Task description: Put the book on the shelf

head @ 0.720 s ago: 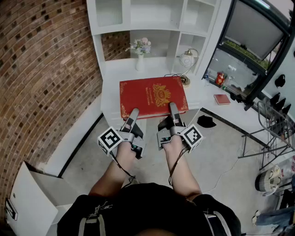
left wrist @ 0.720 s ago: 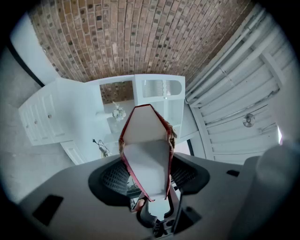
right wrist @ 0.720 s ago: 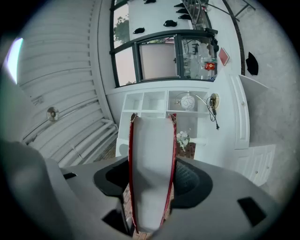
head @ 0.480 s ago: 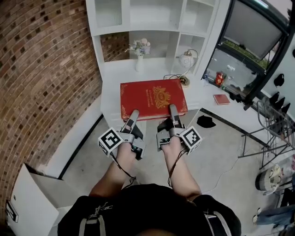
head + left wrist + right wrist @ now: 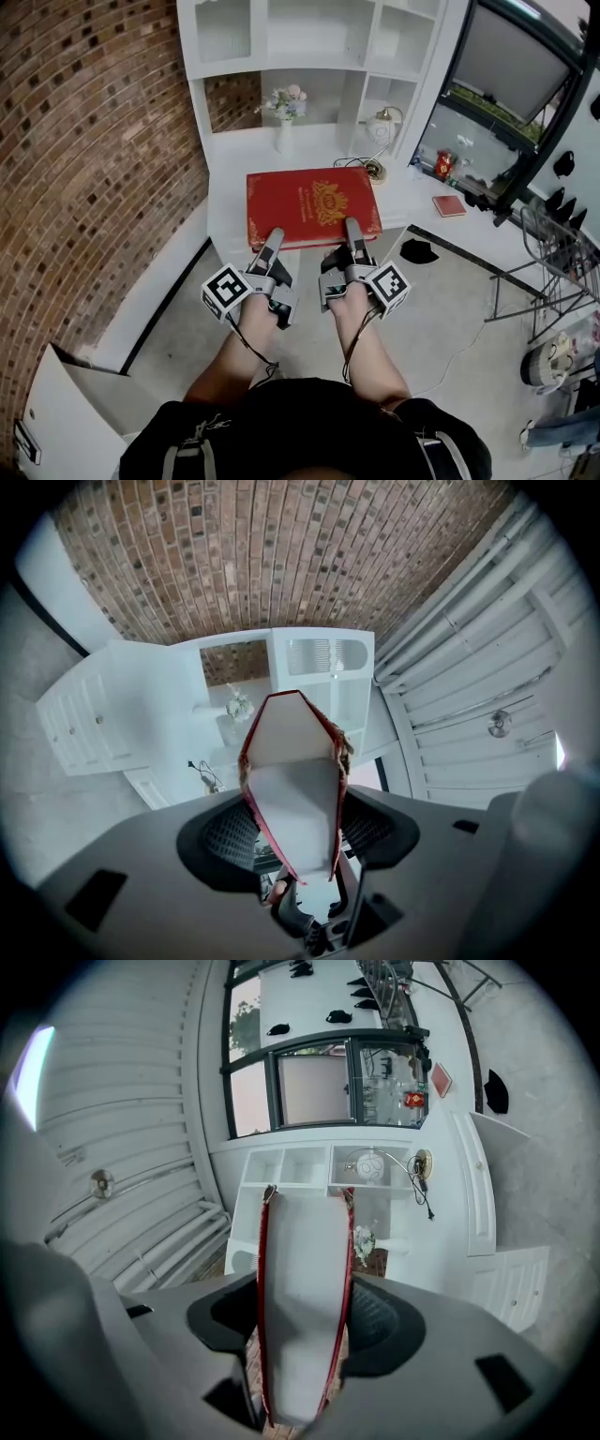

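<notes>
A large red book (image 5: pixel 312 203) with gold ornament on its cover is held flat in the air, above the white desk top (image 5: pixel 225 178) of the shelf unit. My left gripper (image 5: pixel 273 242) is shut on its near edge at the left. My right gripper (image 5: pixel 354 234) is shut on the same edge at the right. In the left gripper view the book's white page block (image 5: pixel 292 799) sits clamped between both jaws. The right gripper view shows the page edge (image 5: pixel 302 1307) between red covers, pinched the same way. The white shelf compartments (image 5: pixel 314 28) rise behind the desk.
A white vase of flowers (image 5: pixel 286 108) and a round lamp with a brass base (image 5: pixel 380 127) stand at the back of the desk. A brick wall (image 5: pixel 84 141) runs on the left. A small red book (image 5: pixel 449 205) lies on the ledge at the right, a dark object (image 5: pixel 418 250) below it.
The book and both grippers have shifted slightly forward toward the shelf unit, with the book now lying more level. Both grips are unchanged.
</notes>
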{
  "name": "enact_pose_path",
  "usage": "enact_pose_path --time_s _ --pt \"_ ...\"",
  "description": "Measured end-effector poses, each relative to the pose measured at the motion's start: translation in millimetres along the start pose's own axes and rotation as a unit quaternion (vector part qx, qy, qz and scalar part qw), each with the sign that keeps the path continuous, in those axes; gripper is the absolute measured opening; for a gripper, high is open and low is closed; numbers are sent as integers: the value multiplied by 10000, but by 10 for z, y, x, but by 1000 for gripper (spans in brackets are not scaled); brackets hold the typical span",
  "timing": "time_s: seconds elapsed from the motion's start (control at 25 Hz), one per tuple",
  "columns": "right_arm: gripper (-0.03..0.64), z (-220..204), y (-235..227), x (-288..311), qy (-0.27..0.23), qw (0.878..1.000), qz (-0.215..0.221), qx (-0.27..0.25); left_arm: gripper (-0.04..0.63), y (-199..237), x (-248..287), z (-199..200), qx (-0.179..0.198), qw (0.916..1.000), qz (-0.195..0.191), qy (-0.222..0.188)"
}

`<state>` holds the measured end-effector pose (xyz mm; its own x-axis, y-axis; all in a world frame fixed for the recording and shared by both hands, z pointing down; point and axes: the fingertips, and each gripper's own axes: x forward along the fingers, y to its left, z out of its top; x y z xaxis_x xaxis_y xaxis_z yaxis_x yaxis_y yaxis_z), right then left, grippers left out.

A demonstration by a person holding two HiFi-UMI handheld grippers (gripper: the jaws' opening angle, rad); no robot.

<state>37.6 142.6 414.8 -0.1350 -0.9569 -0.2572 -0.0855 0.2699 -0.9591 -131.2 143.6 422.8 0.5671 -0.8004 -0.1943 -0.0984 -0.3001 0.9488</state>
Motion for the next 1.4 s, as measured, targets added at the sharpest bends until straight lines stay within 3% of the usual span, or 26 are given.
enact_pose_path --time_s 0.4,1.0,1.4 --pt "267 -326 -95 224 -153 9997 -84 -162 265 161 24 426 -14 9998 -111 160" --pt "268 -479 -228 426 -146 9994 -143 -295 265 364 84 636 -102 9996 -119 217" --pt "270 -314 -451 1042 -13 9997 49 -233 267 574 628 853 67 9998 -117 134"
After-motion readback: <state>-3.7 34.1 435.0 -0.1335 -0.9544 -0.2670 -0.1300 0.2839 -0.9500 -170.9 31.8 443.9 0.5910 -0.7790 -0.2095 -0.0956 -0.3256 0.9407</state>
